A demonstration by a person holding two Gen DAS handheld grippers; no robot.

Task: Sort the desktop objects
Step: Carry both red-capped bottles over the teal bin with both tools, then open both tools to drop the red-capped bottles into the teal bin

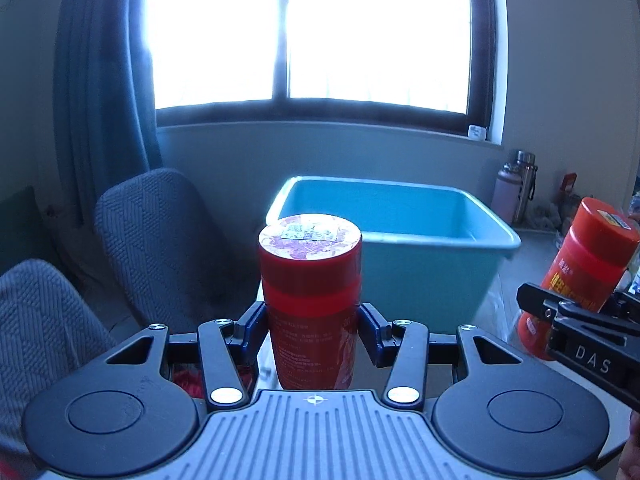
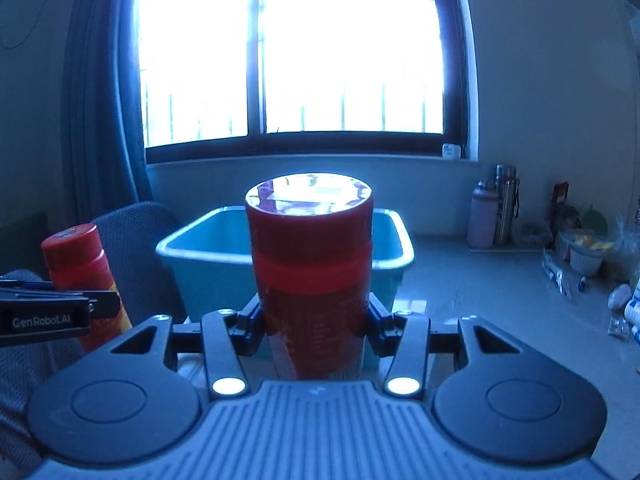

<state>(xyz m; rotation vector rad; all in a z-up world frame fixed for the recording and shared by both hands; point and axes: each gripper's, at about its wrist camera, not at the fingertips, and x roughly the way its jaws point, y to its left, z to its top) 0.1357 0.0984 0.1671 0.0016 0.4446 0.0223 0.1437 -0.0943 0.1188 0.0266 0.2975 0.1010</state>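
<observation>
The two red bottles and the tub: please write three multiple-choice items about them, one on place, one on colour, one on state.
1. Where is the tub relative to the two red bottles?
A. beyond them, under the window
B. between the cameras and them
C. on the chair

2. What colour is the tub?
A. yellow
B. turquoise
C. black

3. How is the left gripper's bottle held?
A. upside down
B. lying flat
C. upright, clamped between the jaws

Answers:
1 A: both wrist views show it behind the bottles.
2 B: its walls and rim are blue-green.
3 C: the cap points up and the pads press its sides; the right gripper holds its bottle likewise.
</observation>
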